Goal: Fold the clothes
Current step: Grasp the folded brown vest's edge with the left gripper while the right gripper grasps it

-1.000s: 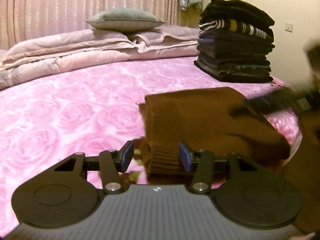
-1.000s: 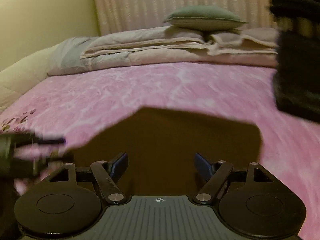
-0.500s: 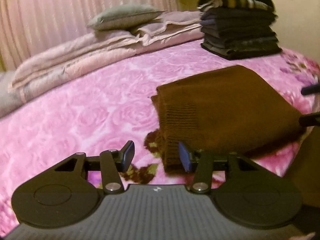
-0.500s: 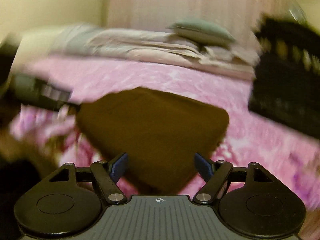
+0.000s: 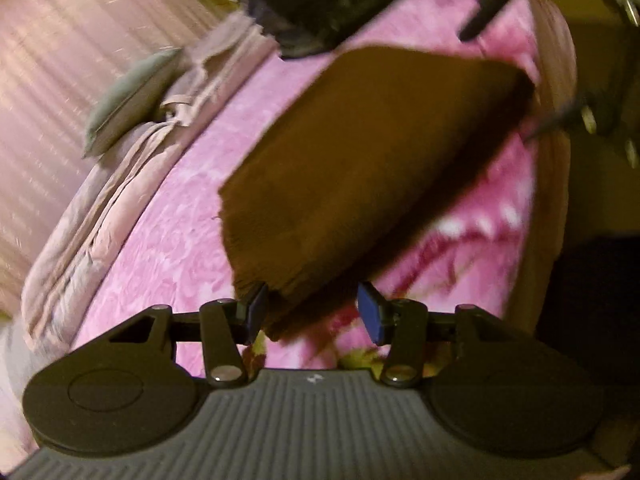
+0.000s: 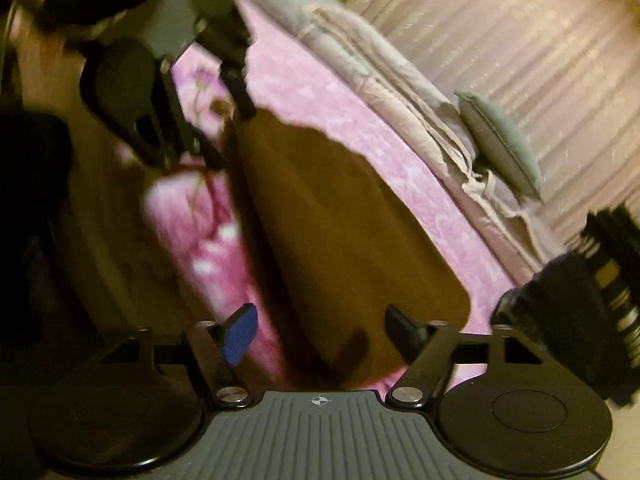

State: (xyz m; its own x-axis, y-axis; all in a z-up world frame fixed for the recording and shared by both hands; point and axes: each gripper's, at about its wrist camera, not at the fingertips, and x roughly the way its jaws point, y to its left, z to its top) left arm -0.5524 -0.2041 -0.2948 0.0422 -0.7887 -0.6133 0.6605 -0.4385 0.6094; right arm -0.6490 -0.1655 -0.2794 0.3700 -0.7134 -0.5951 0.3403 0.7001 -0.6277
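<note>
A folded brown knit garment (image 5: pixel 360 168) lies on the pink rose-patterned bed (image 5: pixel 168 248). My left gripper (image 5: pixel 312 312) is open, its jaws either side of the garment's near corner. In the right wrist view the same garment (image 6: pixel 344 240) lies ahead, and my right gripper (image 6: pixel 320 332) is open around its near end. The left gripper also shows in the right wrist view (image 6: pixel 192 128) at the garment's far end. Both views are tilted and blurred.
A stack of dark folded clothes (image 5: pixel 332 4) stands beyond the garment, also at the right edge of the right wrist view (image 6: pixel 580 304). A folded pale quilt (image 5: pixel 120 184) and grey pillow (image 5: pixel 128 92) lie along the curtain (image 5: pixel 60 60). The bed edge (image 5: pixel 552 160) runs close by.
Both grippers have rolled sideways and moved in to opposite ends of the brown garment, so both views tilt. Both stay open.
</note>
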